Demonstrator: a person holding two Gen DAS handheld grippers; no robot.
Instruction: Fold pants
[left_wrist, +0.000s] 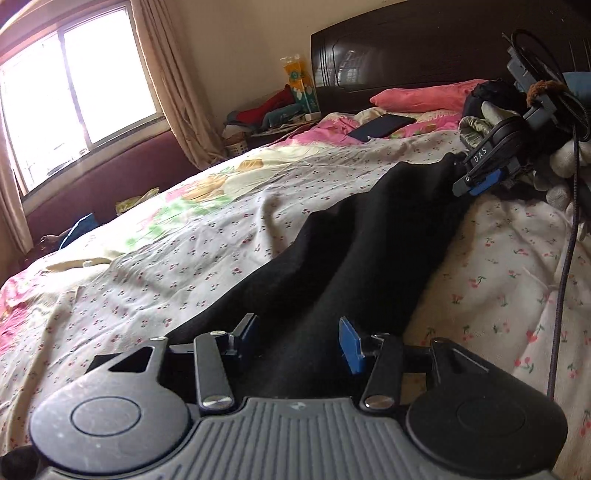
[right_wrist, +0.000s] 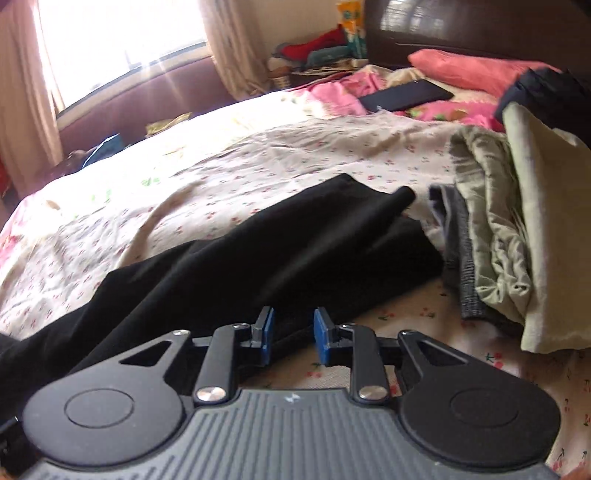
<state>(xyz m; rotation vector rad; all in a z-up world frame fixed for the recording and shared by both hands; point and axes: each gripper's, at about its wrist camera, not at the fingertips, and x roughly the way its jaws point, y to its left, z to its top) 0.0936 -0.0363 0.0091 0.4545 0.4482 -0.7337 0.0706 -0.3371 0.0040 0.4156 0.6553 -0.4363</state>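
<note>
Your black pants (left_wrist: 369, 251) lie stretched along the floral bed (left_wrist: 184, 229), and you hold both tongs released, left tongs (left_wrist: 299, 334) over one end, right tongs (right_wrist: 293, 332) beside the other, seemingly ready to pinch and fold

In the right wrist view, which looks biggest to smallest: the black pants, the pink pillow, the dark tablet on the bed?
1. Black pants, by far the largest in the picture, though also nearest the camera.
2. Pink pillow.
3. Dark tablet.
The pillow and tablet look close in size; both lie far back, so their true order is unsure.
</note>
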